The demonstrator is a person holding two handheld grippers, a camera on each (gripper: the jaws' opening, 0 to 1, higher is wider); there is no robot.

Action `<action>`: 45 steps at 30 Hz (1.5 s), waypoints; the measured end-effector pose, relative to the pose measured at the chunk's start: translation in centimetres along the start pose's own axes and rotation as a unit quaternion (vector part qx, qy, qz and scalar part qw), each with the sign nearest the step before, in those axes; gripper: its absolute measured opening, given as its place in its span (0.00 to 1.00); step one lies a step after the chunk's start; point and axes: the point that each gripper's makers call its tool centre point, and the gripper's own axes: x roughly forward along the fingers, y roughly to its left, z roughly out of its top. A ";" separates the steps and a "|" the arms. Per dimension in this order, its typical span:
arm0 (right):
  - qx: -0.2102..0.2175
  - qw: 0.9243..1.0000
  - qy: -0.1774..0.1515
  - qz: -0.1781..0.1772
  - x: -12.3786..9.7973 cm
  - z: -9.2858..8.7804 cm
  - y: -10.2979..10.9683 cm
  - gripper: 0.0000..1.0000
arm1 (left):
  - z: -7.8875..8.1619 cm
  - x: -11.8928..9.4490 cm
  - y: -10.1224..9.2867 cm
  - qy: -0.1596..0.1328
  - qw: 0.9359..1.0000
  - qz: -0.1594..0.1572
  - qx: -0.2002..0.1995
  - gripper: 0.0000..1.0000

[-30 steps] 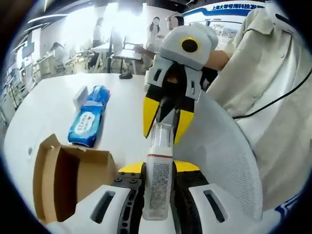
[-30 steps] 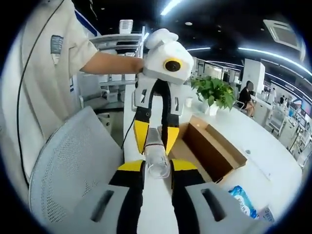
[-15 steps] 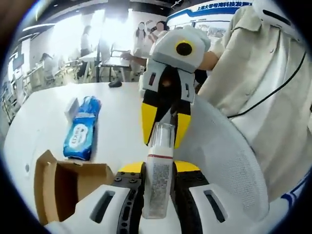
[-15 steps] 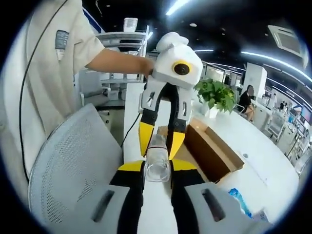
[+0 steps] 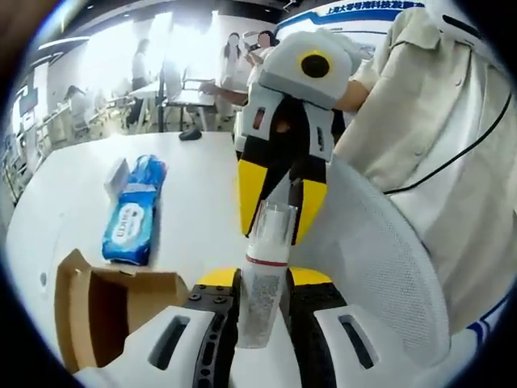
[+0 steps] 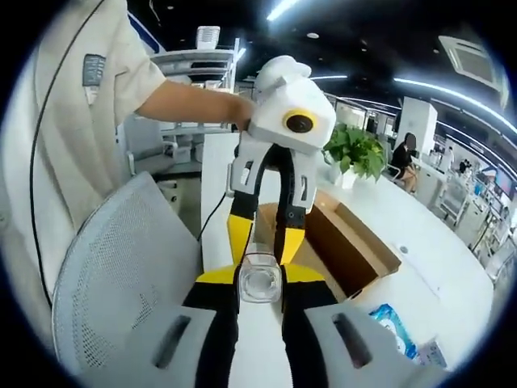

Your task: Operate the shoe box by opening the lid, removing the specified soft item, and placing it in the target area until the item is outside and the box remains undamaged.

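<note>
My left tool (image 5: 260, 283) pinches a clear tube (image 5: 262, 283) by its body, my right tool (image 6: 259, 284) clamping its end above the open shoe box (image 6: 339, 246); light, squashy, probably slippery.

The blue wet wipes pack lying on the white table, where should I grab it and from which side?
Grip the blue wet wipes pack across its narrow width, near the middle, coming down from above. It lies flat and long on the white table, so its long sides are likely the easiest for the jaws to span. A small white box sits against its far end, so avoid that end.
</note>
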 end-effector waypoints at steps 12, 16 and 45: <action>-0.029 0.999 0.042 0.002 -0.2 -0.7 -0.1 0.15 | -0.1 0.7 0.5 0.002 1.000 0.005 -0.008 0.22; -0.045 0.998 0.054 0.003 -0.2 -0.8 -0.3 0.15 | 0.0 0.9 0.7 0.001 1.000 0.011 0.000 0.23; -0.098 0.990 0.106 -0.001 -2.0 -0.8 -5.4 0.15 | -0.9 -5.1 5.2 -0.096 0.977 0.176 -0.073 0.67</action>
